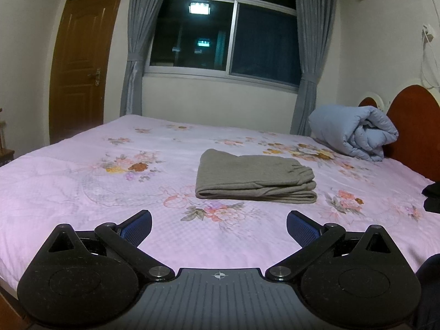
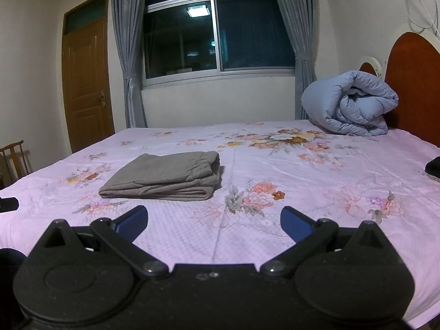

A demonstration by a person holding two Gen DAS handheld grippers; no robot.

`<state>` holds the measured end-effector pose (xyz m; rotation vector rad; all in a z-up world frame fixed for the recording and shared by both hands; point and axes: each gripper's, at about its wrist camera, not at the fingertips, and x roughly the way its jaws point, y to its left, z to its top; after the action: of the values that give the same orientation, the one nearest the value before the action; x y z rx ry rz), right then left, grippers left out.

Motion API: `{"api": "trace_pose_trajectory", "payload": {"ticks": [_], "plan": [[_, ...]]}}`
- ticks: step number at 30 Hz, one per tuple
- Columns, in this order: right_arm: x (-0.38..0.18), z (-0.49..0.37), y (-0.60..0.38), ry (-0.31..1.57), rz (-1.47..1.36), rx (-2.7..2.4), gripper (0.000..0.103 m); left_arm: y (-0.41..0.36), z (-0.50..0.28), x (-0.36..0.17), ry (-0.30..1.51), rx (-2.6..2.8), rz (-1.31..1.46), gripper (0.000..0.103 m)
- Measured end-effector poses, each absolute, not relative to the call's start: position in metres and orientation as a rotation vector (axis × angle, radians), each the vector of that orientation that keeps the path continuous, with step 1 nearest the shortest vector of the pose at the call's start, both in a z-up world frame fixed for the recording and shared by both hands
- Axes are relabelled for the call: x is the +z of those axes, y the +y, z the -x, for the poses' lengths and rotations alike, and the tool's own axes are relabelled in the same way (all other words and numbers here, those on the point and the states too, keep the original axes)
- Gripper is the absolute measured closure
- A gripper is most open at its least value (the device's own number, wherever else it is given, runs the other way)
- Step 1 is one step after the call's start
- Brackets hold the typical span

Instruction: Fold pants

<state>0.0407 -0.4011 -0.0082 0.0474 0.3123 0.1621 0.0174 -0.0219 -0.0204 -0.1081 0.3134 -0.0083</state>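
The pants point(image 1: 254, 176) are lying folded on the bed point(image 1: 82, 181), long axis running left-right, waistband pointing right. Both the left gripper point(image 1: 219, 227) and right gripper point(image 2: 214, 221) are hovering nearby, fingers spread wide, holding nothing.

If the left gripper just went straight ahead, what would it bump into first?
Probably the folded pants. The left gripper is open, holds nothing, and points over the bedsheet toward them. If it stays above them, it might pass over; depth is unclear.
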Motion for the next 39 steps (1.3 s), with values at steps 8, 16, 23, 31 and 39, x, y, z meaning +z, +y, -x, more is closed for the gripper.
{"api": "trace_pose_trajectory", "payload": {"ticks": [8, 16, 23, 31, 39], "plan": [[-0.0083, -0.0408, -0.4007, 0.313, -0.047, 0.162, 0.006, -0.0223, -0.0174, -0.0205, 0.314, -0.009, 0.106, 0.000], [-0.0088, -0.0418, -0.4006, 0.315, -0.046, 0.163, 0.006, -0.0229, -0.0180, -0.0214, 0.315, -0.013, 0.106, 0.000], [-0.0099, -0.0425, -0.4003, 0.316, -0.045, 0.164, 0.006, -0.0231, -0.0179, -0.0213, 0.316, -0.013, 0.105, 0.000], [-0.0102, -0.0425, -0.4003, 0.316, -0.042, 0.165, 0.006, -0.0231, -0.0181, -0.0212, 0.315, -0.012, 0.105, 0.000], [-0.0109, -0.0428, -0.4003, 0.319, -0.040, 0.165, 0.006, -0.0249, -0.0181, -0.0200, 0.311, -0.015, 0.090, 0.000]]}}
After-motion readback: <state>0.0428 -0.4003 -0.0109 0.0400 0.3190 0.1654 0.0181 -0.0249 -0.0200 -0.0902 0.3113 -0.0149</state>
